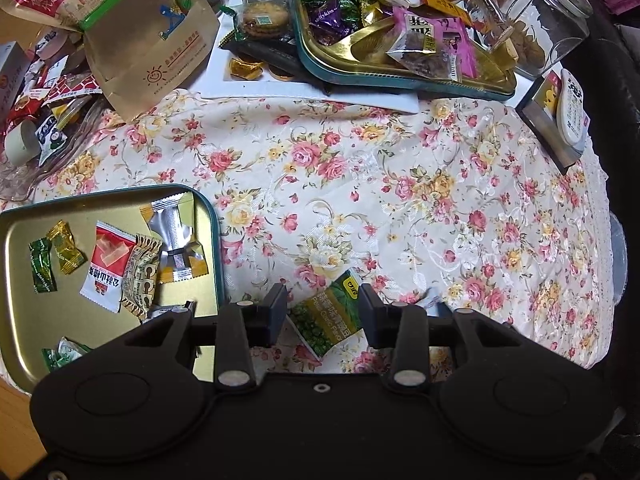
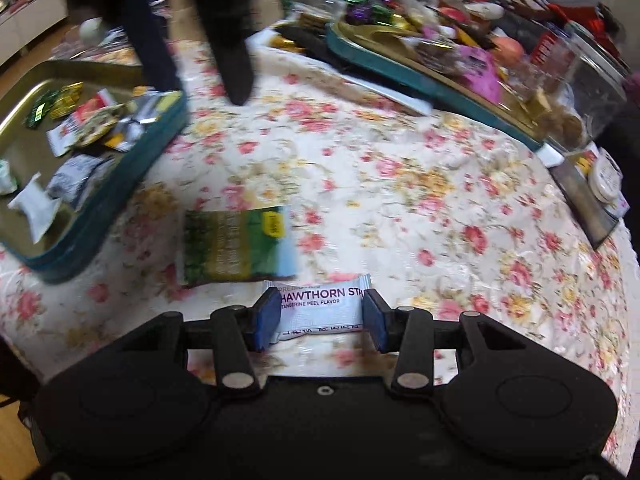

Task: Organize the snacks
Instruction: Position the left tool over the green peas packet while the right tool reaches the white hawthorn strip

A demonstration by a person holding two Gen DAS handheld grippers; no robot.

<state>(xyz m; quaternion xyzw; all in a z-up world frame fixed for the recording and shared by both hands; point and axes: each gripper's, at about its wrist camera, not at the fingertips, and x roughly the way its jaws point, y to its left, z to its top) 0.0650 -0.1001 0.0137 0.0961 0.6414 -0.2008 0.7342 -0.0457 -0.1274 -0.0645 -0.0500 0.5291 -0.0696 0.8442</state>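
A green pea snack packet [image 1: 328, 314] lies on the floral tablecloth; my left gripper [image 1: 323, 314] is open with its fingers on either side of it. The packet also shows in the right wrist view [image 2: 236, 246]. A white hawthorn stick packet [image 2: 320, 308] lies between the open fingers of my right gripper [image 2: 322, 316]; whether the pads touch it I cannot tell. A teal tin with a gold inside [image 1: 24, 320] holds several wrapped sweets at the left; it also shows in the right wrist view [image 2: 120, 184]. The left gripper's dark fingers [image 2: 236, 60] hang above the cloth there.
A second teal tray [image 1: 400, 76] piled with sweets and packets stands at the back. A brown paper bag [image 1: 152, 36] and loose snacks lie at back left, a glass jar [image 1: 560, 12] at back right, a small box with a white pack [image 1: 560, 120] at the right edge.
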